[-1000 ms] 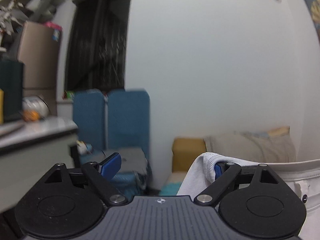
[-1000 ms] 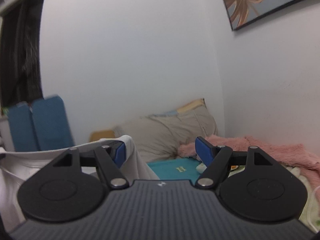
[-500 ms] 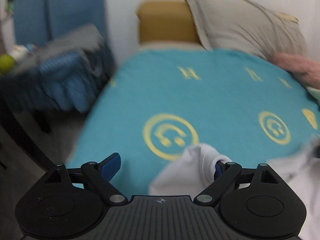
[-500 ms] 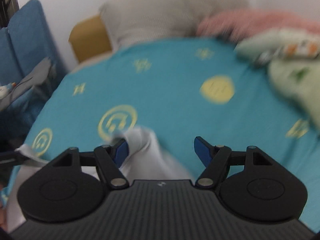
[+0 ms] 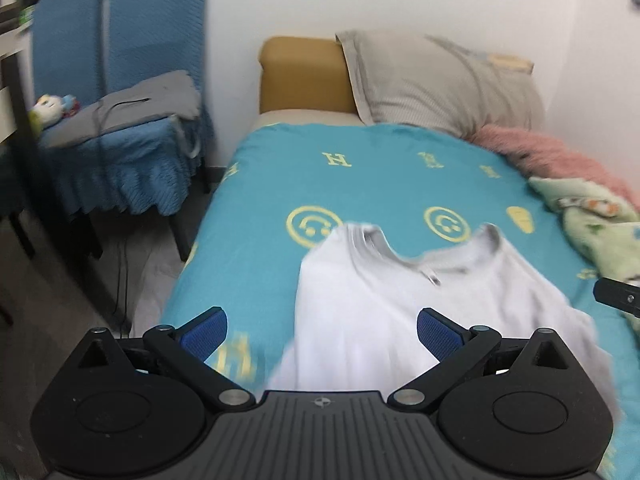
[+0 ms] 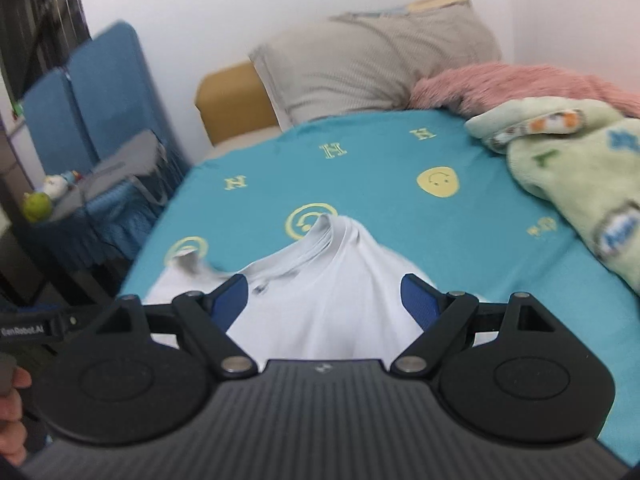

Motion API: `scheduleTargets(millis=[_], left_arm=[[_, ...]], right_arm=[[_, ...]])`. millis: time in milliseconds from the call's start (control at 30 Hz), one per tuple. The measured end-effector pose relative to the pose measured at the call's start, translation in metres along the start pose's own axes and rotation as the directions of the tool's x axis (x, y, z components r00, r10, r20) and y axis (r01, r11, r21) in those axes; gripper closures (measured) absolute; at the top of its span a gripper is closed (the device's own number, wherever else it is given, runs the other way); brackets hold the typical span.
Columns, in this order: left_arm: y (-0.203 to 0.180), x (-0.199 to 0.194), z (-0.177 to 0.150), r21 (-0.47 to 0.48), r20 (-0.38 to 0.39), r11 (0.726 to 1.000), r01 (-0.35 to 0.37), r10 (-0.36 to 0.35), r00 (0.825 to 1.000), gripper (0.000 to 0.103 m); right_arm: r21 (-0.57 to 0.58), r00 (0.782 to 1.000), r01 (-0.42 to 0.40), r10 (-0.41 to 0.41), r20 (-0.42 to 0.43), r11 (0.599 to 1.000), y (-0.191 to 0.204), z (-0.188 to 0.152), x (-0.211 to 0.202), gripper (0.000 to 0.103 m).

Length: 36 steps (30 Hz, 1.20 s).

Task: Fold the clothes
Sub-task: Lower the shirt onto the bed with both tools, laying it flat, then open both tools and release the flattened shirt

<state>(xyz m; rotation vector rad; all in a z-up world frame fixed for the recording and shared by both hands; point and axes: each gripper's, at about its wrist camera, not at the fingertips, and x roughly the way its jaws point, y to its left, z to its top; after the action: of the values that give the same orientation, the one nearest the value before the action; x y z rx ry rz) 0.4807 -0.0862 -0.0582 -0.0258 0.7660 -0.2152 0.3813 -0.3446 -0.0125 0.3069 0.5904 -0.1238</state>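
Teal bed sheet fills both views, with a pillow at the head. On it a white shirt lies spread, collar toward the pillow, its body not folded over as far as the blur lets me see, so the folds seem left to do. Left tongs and right tongs are spread wide, pinching nothing. No container shows; a chair beside the bed carries a grey cloth.

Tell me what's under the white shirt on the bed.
The white shirt lies on the teal sheet, partly covering a yellow smiley print near the collar. Whatever else lies beneath is hidden by the fabric.
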Motion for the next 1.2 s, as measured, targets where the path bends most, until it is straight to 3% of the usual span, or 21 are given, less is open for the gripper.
scheduleTargets(millis=[200,400,600,833,933,1000,1067,1133,1200], left_arm=[[0.024,-0.122,-0.086,-0.081,0.050,0.997,0.009,-0.005,0.999,0.002],[0.073,-0.183,-0.148,-0.242,0.028,0.970,0.015,-0.009,1.000,0.008],[0.125,-0.172,-0.164,-0.428,0.019,0.903,0.042,-0.037,0.999,0.016],[0.146,-0.092,-0.147,-0.547,0.008,0.834,0.063,-0.070,0.998,0.029],[0.143,-0.058,-0.139,-0.531,-0.033,0.846,0.041,-0.069,0.997,0.038],[0.136,-0.043,-0.135,-0.495,-0.061,0.869,0.022,-0.060,0.996,0.048],[0.129,-0.037,-0.129,-0.445,-0.067,0.896,0.005,-0.040,0.997,0.082],[0.121,-0.039,-0.122,-0.374,-0.056,0.927,-0.011,-0.011,0.998,0.101],[0.106,-0.050,-0.111,-0.242,-0.015,0.970,-0.033,0.030,0.999,0.102]], right_arm=[[0.039,0.997,-0.041,0.038,0.064,0.998,0.012,-0.049,-0.128,0.018],[0.123,0.998,-0.047,0.042,0.050,0.991,0.009,-0.087,-0.207,0.018],[0.194,0.990,-0.132,0.121,0.069,0.972,0.000,-0.107,-0.214,0.018],[0.291,0.985,-0.169,0.174,0.009,0.942,-0.014,-0.125,-0.173,0.018],[0.334,0.982,-0.177,0.191,-0.009,0.926,-0.022,-0.127,-0.150,0.018],[0.344,0.985,-0.157,0.174,-0.019,0.926,-0.025,-0.126,-0.135,0.018],[0.370,0.985,-0.141,0.167,-0.038,0.918,-0.029,-0.127,-0.122,0.018],[0.403,0.983,-0.138,0.175,-0.057,0.905,-0.034,-0.128,-0.113,0.018],[0.419,0.981,-0.139,0.181,-0.063,0.898,-0.035,-0.129,-0.111,0.018]])
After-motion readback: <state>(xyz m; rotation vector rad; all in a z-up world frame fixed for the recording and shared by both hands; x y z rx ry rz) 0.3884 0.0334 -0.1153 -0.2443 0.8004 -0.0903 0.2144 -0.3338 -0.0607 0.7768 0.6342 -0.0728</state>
